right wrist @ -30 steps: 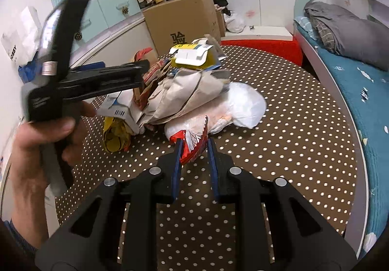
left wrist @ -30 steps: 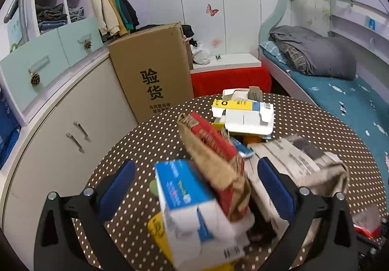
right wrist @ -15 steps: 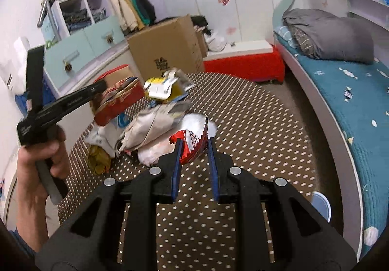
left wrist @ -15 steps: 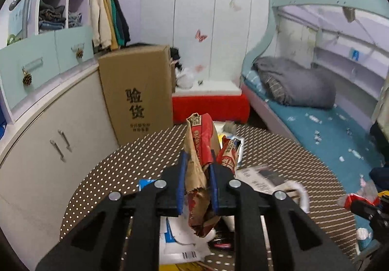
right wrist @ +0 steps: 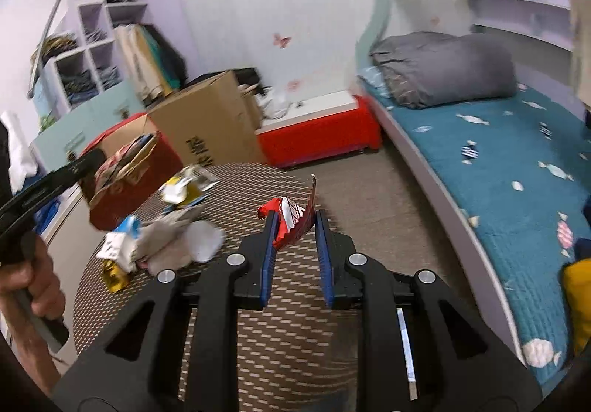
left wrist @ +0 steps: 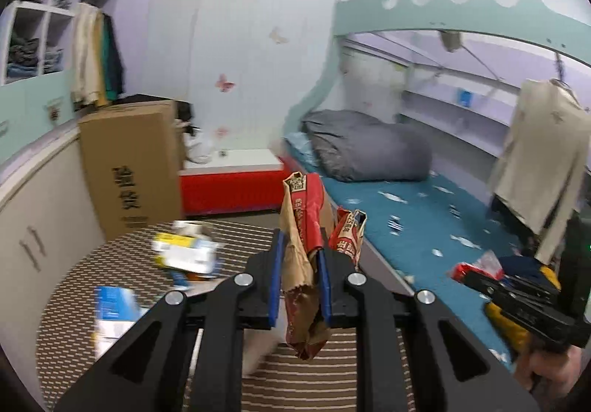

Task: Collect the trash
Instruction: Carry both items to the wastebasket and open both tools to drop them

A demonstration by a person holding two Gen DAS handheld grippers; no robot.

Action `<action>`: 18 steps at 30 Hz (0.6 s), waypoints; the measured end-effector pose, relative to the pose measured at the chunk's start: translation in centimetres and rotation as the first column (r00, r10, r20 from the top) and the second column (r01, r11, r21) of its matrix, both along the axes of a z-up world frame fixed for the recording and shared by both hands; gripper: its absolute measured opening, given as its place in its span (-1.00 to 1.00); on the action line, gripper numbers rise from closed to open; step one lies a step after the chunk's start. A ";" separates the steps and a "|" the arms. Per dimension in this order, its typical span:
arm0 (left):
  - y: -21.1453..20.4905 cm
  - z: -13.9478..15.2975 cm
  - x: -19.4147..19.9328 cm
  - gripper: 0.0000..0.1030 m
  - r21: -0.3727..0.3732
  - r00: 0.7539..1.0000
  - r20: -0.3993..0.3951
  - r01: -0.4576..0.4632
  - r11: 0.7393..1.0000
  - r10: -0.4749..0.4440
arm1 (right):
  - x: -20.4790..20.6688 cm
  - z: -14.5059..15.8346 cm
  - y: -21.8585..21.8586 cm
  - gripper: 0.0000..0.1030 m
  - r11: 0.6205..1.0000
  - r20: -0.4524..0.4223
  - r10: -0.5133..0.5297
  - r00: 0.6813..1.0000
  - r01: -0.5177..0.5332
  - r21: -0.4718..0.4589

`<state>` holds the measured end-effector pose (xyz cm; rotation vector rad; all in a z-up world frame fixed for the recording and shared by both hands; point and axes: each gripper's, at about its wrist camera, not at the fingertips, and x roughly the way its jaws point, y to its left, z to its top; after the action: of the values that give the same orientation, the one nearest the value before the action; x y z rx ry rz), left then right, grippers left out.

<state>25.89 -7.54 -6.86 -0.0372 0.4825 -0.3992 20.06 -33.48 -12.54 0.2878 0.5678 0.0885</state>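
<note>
Jaws clamped both sides, left gripper (left wrist: pixel 298 282) pinching a brown-and-red paper bag (left wrist: pixel 303 264), right gripper (right wrist: pixel 293 256) nipping a red wrapper (right wrist: pixel 290 223) above the worktop (right wrist: pixel 280 330), and that thin corner hold looks liable to slip.

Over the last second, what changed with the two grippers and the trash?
The left gripper, open over the pile a second ago, closed on the brown and red paper bag and lifted it clear of the table. The right gripper rose too, and its jaws look wider around the red wrapper. The remaining pile stayed put.
</note>
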 end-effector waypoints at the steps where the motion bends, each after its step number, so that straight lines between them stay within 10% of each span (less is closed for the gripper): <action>1: -1.3 -0.1 -0.1 -0.68 -0.001 1.000 -0.010 0.026 1.000 -0.026 | -0.2 -0.1 -1.2 -0.61 1.000 -0.004 -0.025 1.000 0.025 0.000; 10: -13.1 -4.1 0.1 -0.68 0.033 0.962 -0.164 0.225 0.974 -0.217 | -1.1 -5.0 -11.4 -0.61 0.977 -0.163 -0.196 0.967 0.207 0.051; 18: -23.7 -12.2 1.9 -0.68 0.146 0.879 -0.385 0.361 0.921 -0.283 | 0.9 -14.4 -16.6 -0.61 0.951 -0.380 -0.207 0.901 0.278 0.139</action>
<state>27.83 -31.23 -19.08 0.1867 0.8978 -0.6743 20.96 -50.05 -26.97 0.5679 0.8880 -0.1587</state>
